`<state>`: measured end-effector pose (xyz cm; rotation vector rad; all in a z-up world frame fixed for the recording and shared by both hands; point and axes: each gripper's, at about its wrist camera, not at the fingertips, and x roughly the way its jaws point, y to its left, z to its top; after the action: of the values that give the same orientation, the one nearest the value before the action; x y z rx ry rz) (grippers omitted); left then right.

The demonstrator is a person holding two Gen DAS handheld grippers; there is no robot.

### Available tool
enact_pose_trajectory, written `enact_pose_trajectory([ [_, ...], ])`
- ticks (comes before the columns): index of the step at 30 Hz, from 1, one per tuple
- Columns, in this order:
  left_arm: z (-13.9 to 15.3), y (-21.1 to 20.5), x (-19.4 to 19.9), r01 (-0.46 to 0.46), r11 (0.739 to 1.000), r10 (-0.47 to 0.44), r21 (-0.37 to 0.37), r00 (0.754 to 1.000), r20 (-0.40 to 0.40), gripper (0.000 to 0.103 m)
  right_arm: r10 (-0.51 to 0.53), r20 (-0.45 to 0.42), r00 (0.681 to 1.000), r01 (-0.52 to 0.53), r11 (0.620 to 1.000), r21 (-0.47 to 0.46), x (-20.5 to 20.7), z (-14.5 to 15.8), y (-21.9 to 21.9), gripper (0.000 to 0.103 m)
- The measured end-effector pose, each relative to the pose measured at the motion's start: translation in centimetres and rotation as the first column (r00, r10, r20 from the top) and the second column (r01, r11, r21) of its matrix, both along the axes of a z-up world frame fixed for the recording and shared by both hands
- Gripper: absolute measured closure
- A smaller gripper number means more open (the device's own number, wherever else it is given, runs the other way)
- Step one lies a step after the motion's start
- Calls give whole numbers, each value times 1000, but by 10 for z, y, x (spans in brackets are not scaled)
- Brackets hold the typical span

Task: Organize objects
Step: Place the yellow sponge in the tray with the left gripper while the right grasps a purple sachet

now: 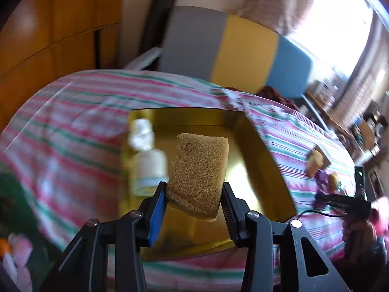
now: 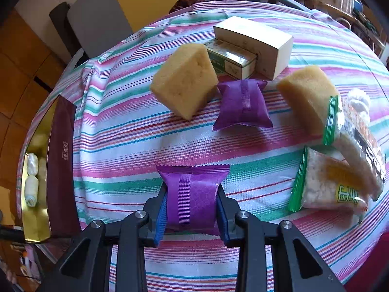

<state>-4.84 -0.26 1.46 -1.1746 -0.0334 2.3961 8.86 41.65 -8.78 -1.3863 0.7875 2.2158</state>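
Over the gold-lined box (image 1: 257, 150), the left tool (image 1: 194, 194) is gripping a tan sponge (image 1: 199, 170), its pads pressing on the sponge's near sides so that the piece is hanging above the box's interior. Inside the box, at its left, a small white bottle (image 1: 148, 158) is lying, blurred. The box is sitting on a desk covered with a striped cloth (image 1: 73, 126) in pink, green and white.

Toward the near middle of the desk, the right tool (image 2: 192, 204) is clenching a purple packet (image 2: 194, 194), with both pads squeezing its sides. A second purple packet (image 2: 243, 104) is lying farther off, just right of a big yellow sponge block (image 2: 184, 80), which is tilting on an edge. Behind them a green carton (image 2: 231, 58) is leaning against a white carton (image 2: 255, 43). At the right, another yellow sponge (image 2: 306, 95) is lying beside two clear snack bags with green edges (image 2: 325, 182). At the far left of this view the gold-lined box (image 2: 36, 219) is showing its dark red side.
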Motion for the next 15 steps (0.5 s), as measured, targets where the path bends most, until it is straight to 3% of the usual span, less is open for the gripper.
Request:
enact_pose_trajectory([
  [6,-8,-40,5,-82,996,82,-31,997,13,59,22,-1,1000,-22,999,26,1,0,-1,69],
  [15,-35,-16,6,-26,993,30,-115,999,33,57,38,0,999,-38,998,44,0,1,-2,69],
])
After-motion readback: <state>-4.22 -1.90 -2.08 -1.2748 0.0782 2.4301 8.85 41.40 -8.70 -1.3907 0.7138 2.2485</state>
